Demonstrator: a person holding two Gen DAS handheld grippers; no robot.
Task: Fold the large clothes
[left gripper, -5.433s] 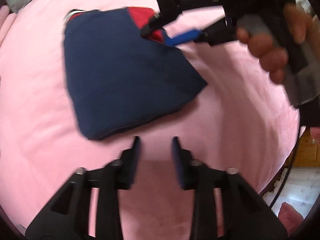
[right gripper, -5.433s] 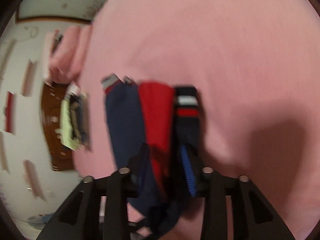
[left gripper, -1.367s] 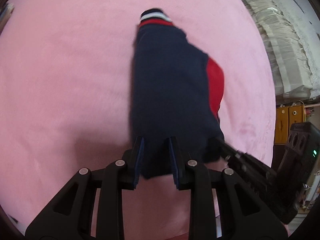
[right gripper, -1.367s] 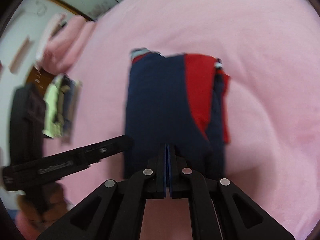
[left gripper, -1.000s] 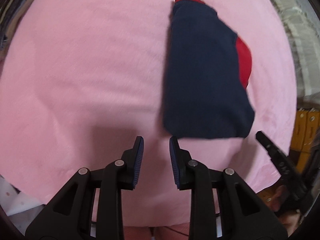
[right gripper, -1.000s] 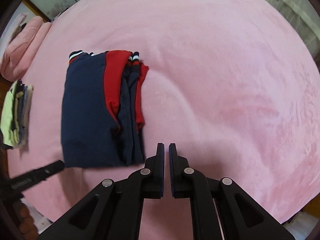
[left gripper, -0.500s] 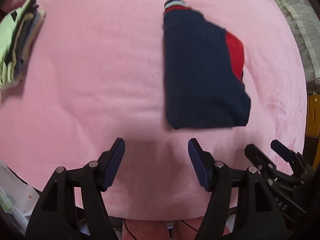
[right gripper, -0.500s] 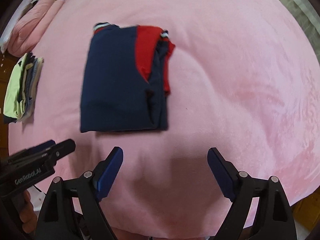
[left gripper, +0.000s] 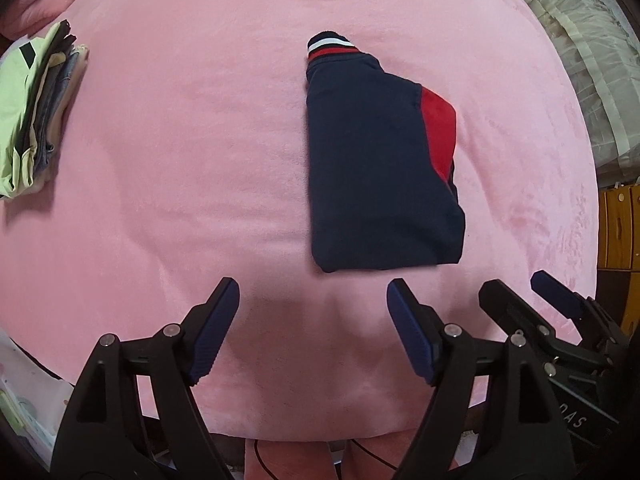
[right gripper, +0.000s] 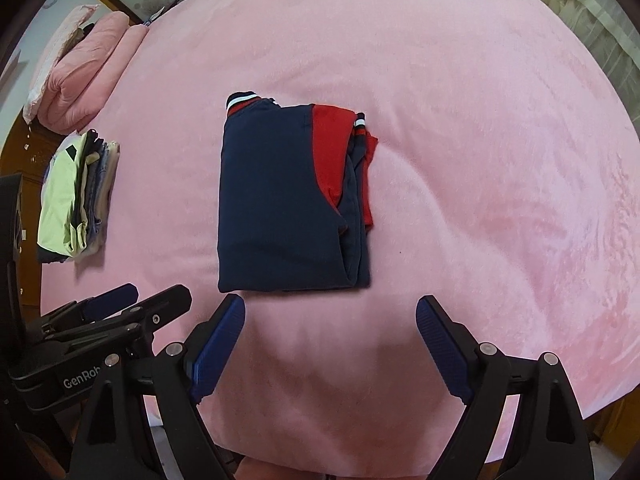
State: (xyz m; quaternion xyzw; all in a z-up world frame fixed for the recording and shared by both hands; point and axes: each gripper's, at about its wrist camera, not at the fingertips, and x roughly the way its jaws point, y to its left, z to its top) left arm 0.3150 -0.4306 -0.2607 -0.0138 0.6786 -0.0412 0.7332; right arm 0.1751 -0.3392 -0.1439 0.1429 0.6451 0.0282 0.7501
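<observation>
A navy and red garment (left gripper: 376, 168) lies folded into a flat rectangle on the pink bed cover (left gripper: 180, 152), a striped cuff at its far end. It also shows in the right wrist view (right gripper: 288, 204). My left gripper (left gripper: 313, 308) is open and empty, held back from the garment's near edge. My right gripper (right gripper: 330, 324) is open and empty, just short of the same edge. The right gripper's fingers show in the left wrist view (left gripper: 556, 296). The left gripper's fingers show in the right wrist view (right gripper: 112, 300).
A stack of folded clothes (right gripper: 76, 196), light green on top, lies at the bed's left side; it also shows in the left wrist view (left gripper: 32, 108). A folded pink quilt (right gripper: 84, 68) sits beyond it. Curtains (left gripper: 580, 40) and a wooden cabinet (left gripper: 620, 228) stand at the right.
Both grippers let go of the folded garment, pulled back towards the bed's near edge and opened wide. The garment stays flat on the bed.
</observation>
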